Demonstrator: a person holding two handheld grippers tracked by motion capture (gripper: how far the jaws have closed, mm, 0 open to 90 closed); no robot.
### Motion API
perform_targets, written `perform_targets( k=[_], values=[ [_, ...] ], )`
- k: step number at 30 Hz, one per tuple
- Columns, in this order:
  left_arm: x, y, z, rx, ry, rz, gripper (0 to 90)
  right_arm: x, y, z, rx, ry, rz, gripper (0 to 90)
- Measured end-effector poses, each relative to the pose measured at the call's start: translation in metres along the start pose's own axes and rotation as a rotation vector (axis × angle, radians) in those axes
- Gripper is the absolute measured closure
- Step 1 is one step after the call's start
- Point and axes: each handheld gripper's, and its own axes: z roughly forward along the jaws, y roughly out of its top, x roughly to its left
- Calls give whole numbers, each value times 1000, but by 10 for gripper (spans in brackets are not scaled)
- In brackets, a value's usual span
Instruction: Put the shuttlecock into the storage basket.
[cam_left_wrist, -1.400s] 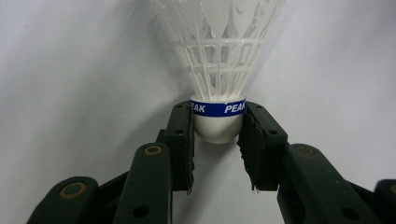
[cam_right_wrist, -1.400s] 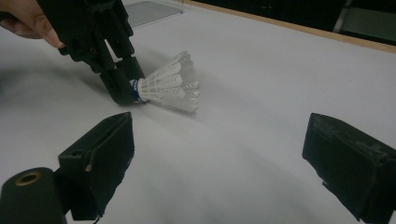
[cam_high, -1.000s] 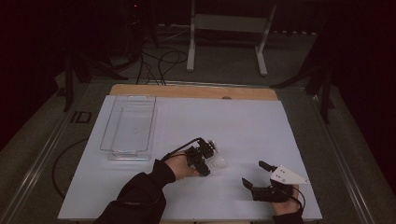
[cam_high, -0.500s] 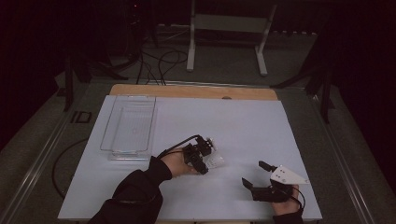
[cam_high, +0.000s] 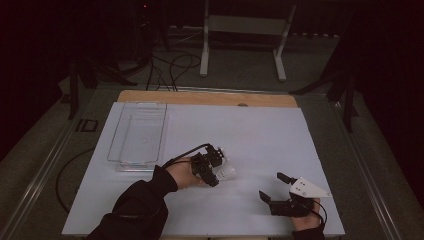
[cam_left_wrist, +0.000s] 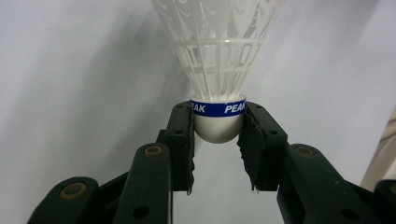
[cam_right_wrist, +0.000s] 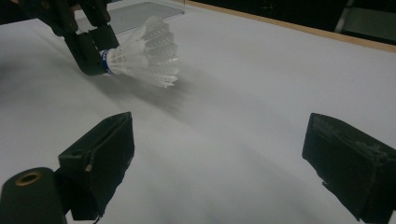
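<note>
1. The shuttlecock runs off the top edge of the left gripper view, so the wide end of its skirt is cut away.
2. The sides of its white cork base are covered by the two jaws pressed against it.
3. In the high view the shuttlecock is a small pale patch; its blue band and lettering are too small to tell.
4. In the right gripper view the left gripper is cut by the top edge, its body out of frame.
5. The clear tray is cut off there at the top edge.
6. The person's forearms leave the high view at the bottom edge.
</note>
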Motion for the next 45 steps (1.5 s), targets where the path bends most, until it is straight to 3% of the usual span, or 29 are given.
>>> perform_targets(
  k=[12,25,38,45],
  values=[
    [0,-11,-11,7,-17,23,668,0,0,0,-3,0,-1,92],
    [5,-23,-24,5,-35,2,667,1,1,0,-1,-5,-1,93],
    [8,-31,-44,4,-24,14,667,1,1,0,0,-2,0,93],
    [11,-34,-54,-20,-23,8,667,1,1,0,-1,-3,-1,93]
  ],
)
